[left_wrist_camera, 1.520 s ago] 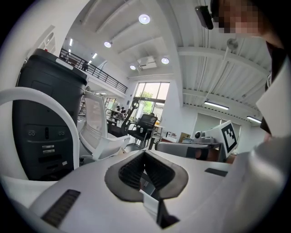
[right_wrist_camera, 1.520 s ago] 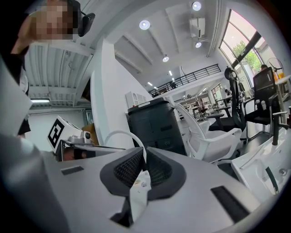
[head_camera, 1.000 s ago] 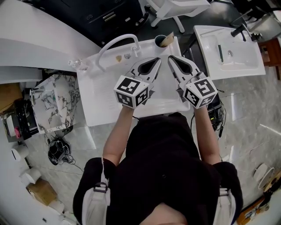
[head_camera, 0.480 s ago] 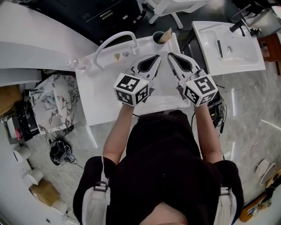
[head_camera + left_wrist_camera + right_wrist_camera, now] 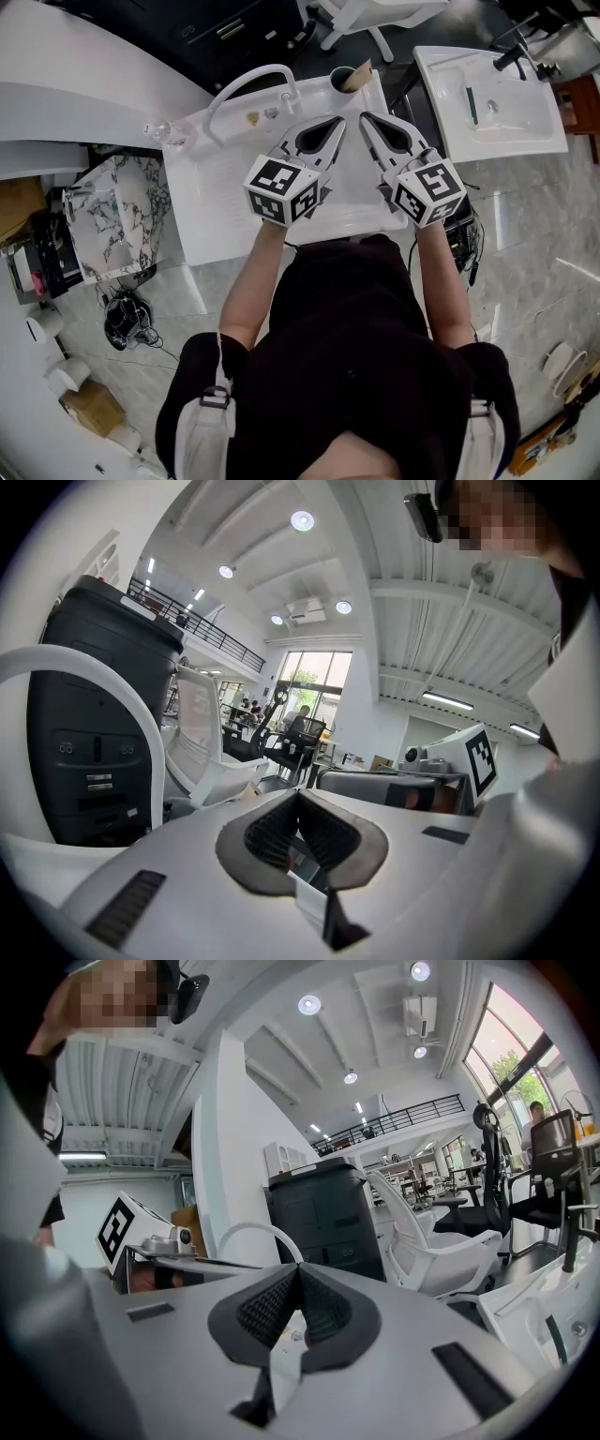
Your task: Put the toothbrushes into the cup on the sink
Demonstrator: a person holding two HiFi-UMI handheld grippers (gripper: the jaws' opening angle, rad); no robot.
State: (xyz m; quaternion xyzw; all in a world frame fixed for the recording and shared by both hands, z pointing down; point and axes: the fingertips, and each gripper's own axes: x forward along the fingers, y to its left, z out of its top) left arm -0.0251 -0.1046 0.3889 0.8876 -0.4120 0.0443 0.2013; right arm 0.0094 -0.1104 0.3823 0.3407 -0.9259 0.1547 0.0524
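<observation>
Nothing notable is moved since the earlier frames. The left gripper (image 5: pixel 336 127) and right gripper (image 5: pixel 367 120) are held closed and empty over the white rectangular sink (image 5: pixel 216 216). The dark round cup (image 5: pixel 339 81) at its back corner holds a tan item (image 5: pixel 358 79). The task is judged near complete.

Left gripper (image 5: pixel 335 123): sits slightly higher in the head view than 1 s ago.
Right gripper (image 5: pixel 365 117): also slightly higher in the frame.
Sink (image 5: pixel 211 225): has slid a little up the frame.
Cup (image 5: pixel 341 77): now nearer the top edge.
</observation>
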